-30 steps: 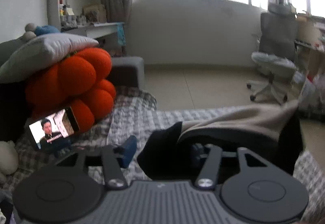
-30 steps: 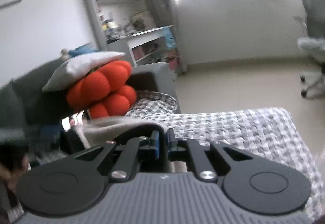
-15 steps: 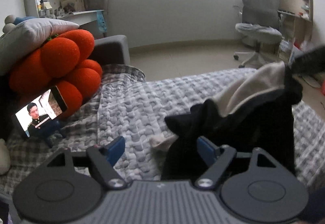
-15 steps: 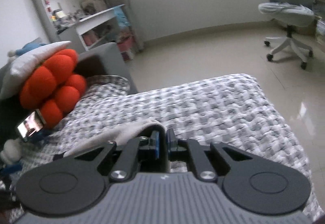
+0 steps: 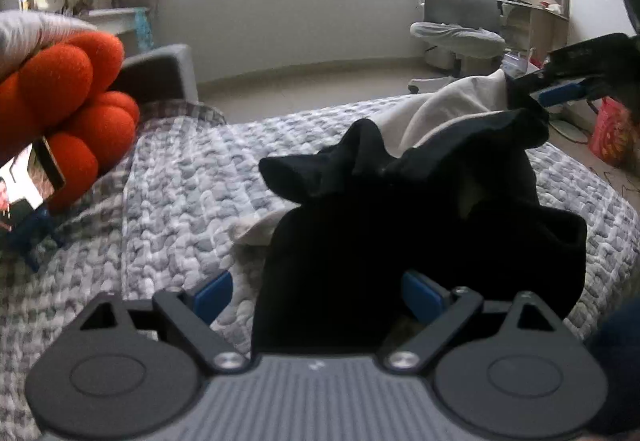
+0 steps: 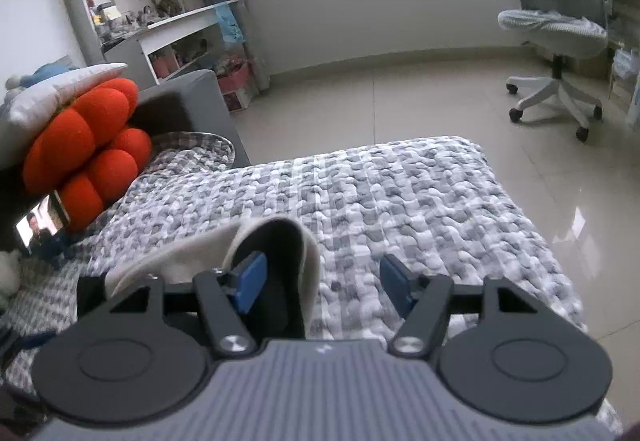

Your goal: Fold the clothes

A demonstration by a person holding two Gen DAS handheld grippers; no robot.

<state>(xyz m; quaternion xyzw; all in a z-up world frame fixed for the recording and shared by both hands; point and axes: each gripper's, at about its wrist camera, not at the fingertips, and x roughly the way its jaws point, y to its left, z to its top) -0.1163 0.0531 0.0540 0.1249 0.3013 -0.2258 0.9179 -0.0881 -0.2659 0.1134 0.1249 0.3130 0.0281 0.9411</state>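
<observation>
The left gripper (image 5: 316, 291) is spread wide, low over the quilt (image 5: 180, 193), with the garment (image 5: 420, 221) heaped between its blue pads, seemingly so that a fold can be set. The right gripper (image 5: 560, 93) is seen raised at the garment's pale far edge. In the right view, the right gripper (image 6: 324, 281) is spread too, the pale cloth (image 6: 276, 241) looped over its left pad.

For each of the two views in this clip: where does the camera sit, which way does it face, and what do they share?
Left wrist: sits behind the open left gripper, facing the window over a bunched black-and-cream garment; the right gripper shows at far right.
Right wrist: sits behind its own open fingers, the garment's cream edge looped over one, facing the grey office chair.
Shared: grey checked blanket, orange bobbled cushion.
</observation>
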